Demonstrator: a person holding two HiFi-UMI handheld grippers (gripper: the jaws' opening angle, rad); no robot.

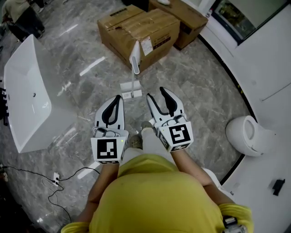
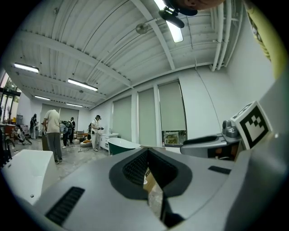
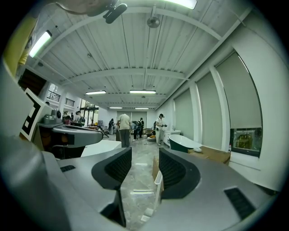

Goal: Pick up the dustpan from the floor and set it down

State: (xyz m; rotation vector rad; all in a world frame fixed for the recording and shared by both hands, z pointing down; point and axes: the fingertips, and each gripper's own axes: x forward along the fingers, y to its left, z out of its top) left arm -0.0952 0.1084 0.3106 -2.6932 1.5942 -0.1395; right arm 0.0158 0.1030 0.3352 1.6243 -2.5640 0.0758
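A white long-handled dustpan point(image 1: 132, 86) stands upright on the marble floor, its handle top close to a cardboard box point(image 1: 136, 32). In the right gripper view the dustpan point(image 3: 157, 185) shows just ahead, between the jaws but apart from them. My right gripper point(image 1: 157, 93) point(image 3: 143, 162) is open and holds nothing, a little right of the dustpan's base. My left gripper point(image 1: 117, 98) point(image 2: 151, 176) is held level beside it, left of the dustpan, with its jaws together but for a thin slit and nothing in them.
A second cardboard box point(image 1: 184, 13) lies behind the first. A white bathtub point(image 1: 25, 91) stands at the left, a white toilet point(image 1: 248, 134) at the right by the curved wall. A cable and socket strip point(image 1: 54, 178) lie on the floor. People stand far off point(image 3: 124, 128).
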